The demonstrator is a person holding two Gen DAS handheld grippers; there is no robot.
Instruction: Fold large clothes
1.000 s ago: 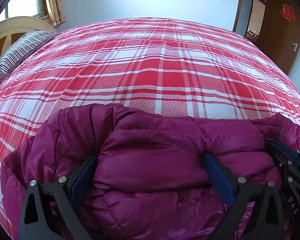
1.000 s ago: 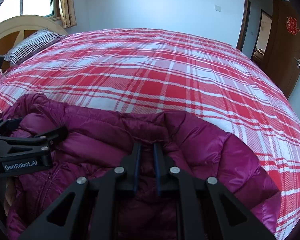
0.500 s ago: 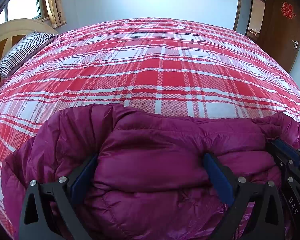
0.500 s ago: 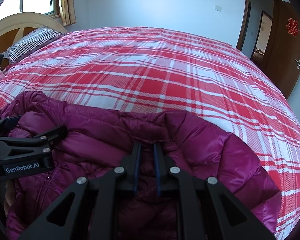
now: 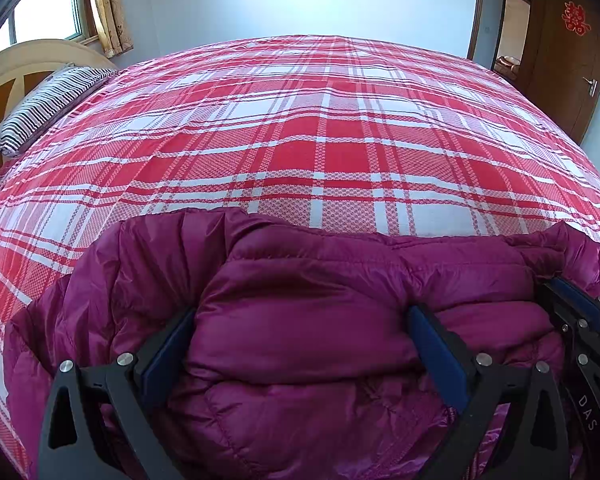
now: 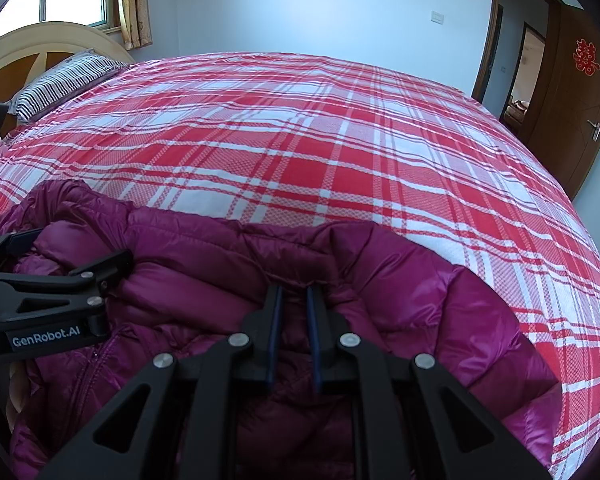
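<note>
Left wrist view: left gripper [image 5: 300,344] jaws wide around puffy magenta quilted jacket [image 5: 308,320]; right gripper [image 6: 294,300] jaws pinch its fold.

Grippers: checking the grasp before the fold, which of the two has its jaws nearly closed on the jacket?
The right gripper: its jaws pinch a thin fold of the purple jacket. The left gripper stands wide around a puffy bulge.
</note>
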